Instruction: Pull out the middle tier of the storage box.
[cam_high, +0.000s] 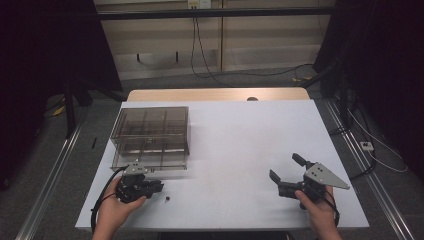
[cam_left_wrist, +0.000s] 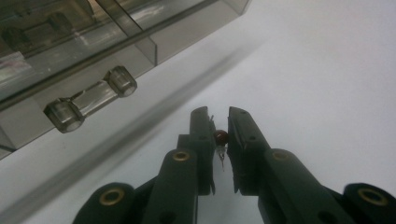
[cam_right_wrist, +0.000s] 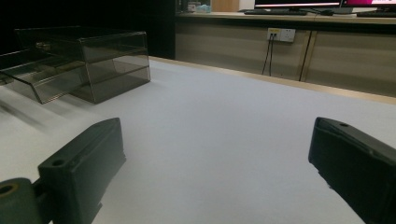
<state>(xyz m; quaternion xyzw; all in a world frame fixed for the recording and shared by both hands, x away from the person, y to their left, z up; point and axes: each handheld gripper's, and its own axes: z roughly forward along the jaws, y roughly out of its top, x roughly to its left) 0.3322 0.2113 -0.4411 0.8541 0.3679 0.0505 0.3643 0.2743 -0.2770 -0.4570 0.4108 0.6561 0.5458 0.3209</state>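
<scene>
A smoky clear drawer box (cam_high: 150, 131) stands at the table's left, its lower drawer pulled out toward me. In the left gripper view the drawer's clear bar handle (cam_left_wrist: 91, 99) lies just ahead and to the left. My left gripper (cam_high: 159, 186) (cam_left_wrist: 219, 114) rests in front of that drawer, shut on a small red part (cam_left_wrist: 221, 136) with thin metal leads pinched between the pads. My right gripper (cam_high: 286, 168) (cam_right_wrist: 215, 140) hovers low at the table's right, open, with nothing between its fingers.
A tiny dark piece (cam_high: 167, 199) lies on the white table (cam_high: 240, 140) just right of the left gripper. Beyond the far edge are a wooden strip, cables and a wall; the drawer box (cam_right_wrist: 88, 63) stands off to the far left in the right gripper view.
</scene>
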